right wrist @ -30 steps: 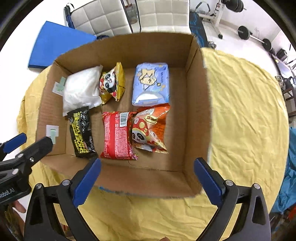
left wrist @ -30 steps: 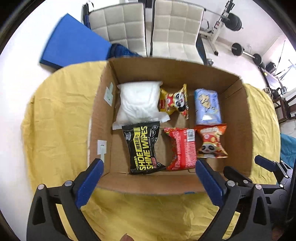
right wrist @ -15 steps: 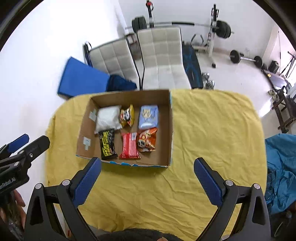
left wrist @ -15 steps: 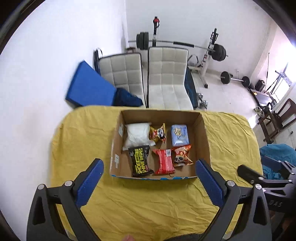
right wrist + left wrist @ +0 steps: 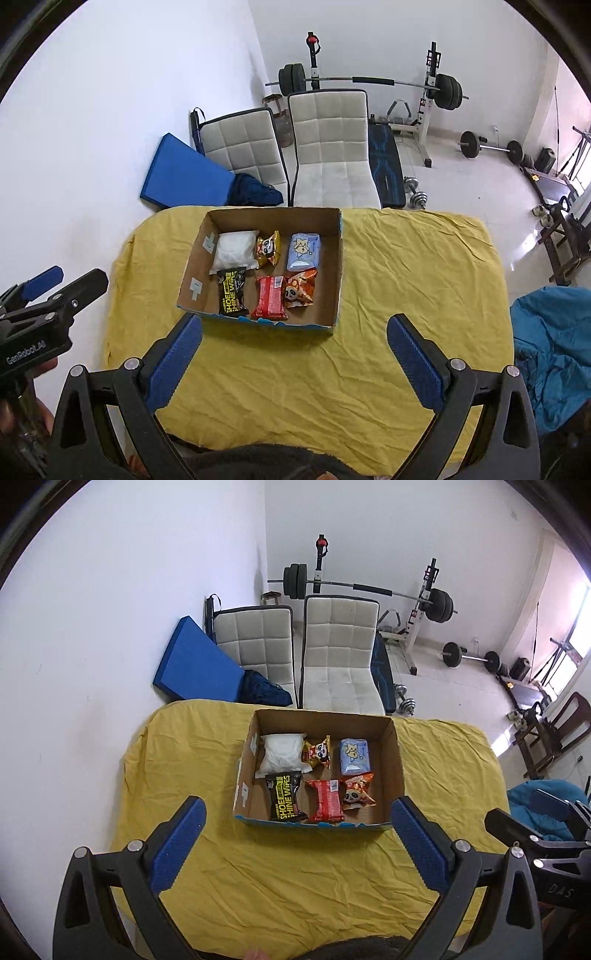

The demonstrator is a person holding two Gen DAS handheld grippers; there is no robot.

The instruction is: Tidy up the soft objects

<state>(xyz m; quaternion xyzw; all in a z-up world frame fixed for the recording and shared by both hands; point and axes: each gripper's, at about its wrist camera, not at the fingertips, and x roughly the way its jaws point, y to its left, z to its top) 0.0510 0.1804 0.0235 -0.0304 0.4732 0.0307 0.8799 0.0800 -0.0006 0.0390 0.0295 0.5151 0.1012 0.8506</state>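
Soft packets lie sorted in two rows inside an open cardboard box (image 5: 398, 768) on the yellow-covered surface (image 5: 295, 871). The far row holds a white pouch (image 5: 281, 755), a yellow panda snack (image 5: 317, 755) and a pale blue tissue pack (image 5: 354, 761). The near row holds a black shoe-wipes pack (image 5: 285, 800), a red packet (image 5: 328, 800) and an orange panda snack (image 5: 357, 791), which touches the red packet. The left tool (image 5: 297, 840) hangs above the near part of the surface, jaws spread wide and empty. The right tool (image 5: 295, 356) hangs likewise, wide apart with nothing between its fingers. Two white chairs (image 5: 338, 653) stand behind the surface.
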